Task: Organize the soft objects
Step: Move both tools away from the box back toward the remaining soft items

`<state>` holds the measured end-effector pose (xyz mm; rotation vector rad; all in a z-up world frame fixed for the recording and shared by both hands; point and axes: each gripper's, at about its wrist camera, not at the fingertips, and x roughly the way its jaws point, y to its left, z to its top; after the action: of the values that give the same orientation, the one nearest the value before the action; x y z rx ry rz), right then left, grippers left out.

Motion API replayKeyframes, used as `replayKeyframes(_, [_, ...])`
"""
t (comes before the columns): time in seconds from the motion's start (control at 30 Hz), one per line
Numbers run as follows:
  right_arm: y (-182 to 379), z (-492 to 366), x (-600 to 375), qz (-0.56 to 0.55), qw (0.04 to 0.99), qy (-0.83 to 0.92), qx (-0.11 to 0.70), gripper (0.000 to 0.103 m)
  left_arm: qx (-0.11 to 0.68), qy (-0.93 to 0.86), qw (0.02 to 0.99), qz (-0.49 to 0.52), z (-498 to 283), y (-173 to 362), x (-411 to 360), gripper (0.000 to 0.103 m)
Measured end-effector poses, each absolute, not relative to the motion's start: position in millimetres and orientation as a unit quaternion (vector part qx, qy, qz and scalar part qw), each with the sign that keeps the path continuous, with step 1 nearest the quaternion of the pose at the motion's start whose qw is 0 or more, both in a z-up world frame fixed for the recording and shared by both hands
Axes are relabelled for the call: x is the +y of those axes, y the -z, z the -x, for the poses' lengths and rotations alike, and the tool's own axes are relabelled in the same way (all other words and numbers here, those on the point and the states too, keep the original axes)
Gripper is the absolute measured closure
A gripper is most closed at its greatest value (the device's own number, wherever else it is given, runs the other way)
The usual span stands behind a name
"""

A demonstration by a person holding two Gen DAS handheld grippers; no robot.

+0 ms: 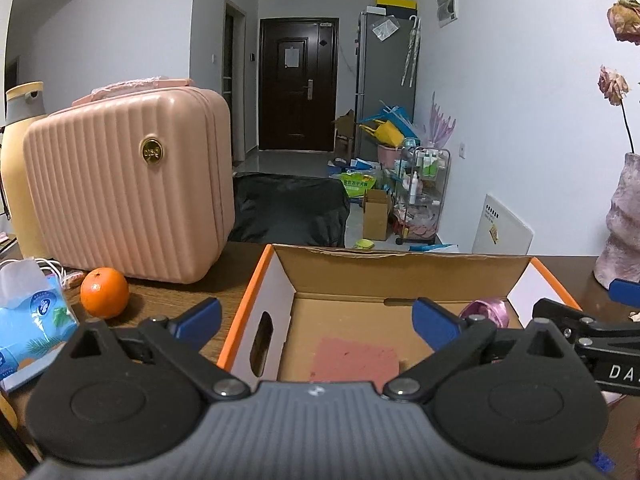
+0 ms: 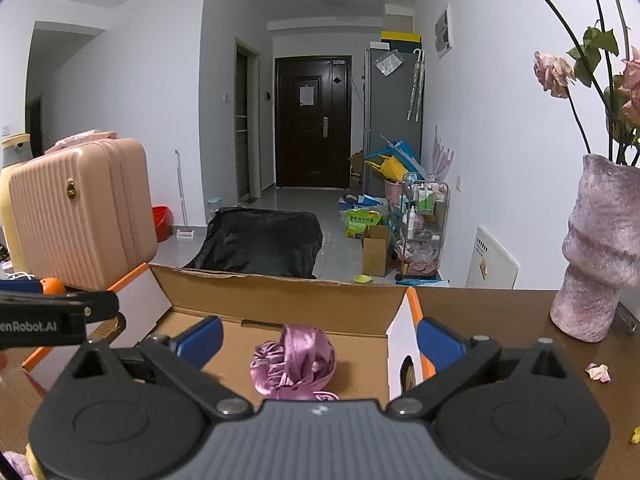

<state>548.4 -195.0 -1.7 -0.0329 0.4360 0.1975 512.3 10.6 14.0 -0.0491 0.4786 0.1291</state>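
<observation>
An open cardboard box [image 1: 400, 258] with orange edges stands on the brown table right in front of both grippers. On its floor lie a flat pink-red cloth [image 1: 354, 360] and a crumpled purple satin piece [image 1: 486, 312]. My left gripper [image 1: 320, 320] is open wide over the box's near left part, above the pink cloth, and holds nothing. In the right wrist view the purple satin piece [image 2: 294, 360] lies loose in the box [image 2: 280, 280] between and beyond the blue pads of my right gripper [image 2: 320, 342], which is open and not touching it.
A pink ribbed hard case [image 1: 128, 184] stands left of the box, with an orange [image 1: 105, 298] and a blue tissue pack [image 1: 28, 320] in front of it. A fuzzy purple vase [image 2: 600, 248] with dried roses stands to the right, and fallen petals [image 2: 598, 372] lie on the table.
</observation>
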Motion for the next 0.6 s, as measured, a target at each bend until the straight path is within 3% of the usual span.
replayKeyframes(0.6, [0.1, -545.4, -194.6, 0.013, 0.972, -0.101, 0.211, 0.000, 0.228, -0.063, 0.971, 0.022, -504.9, -14.7, 11.0, 0.000])
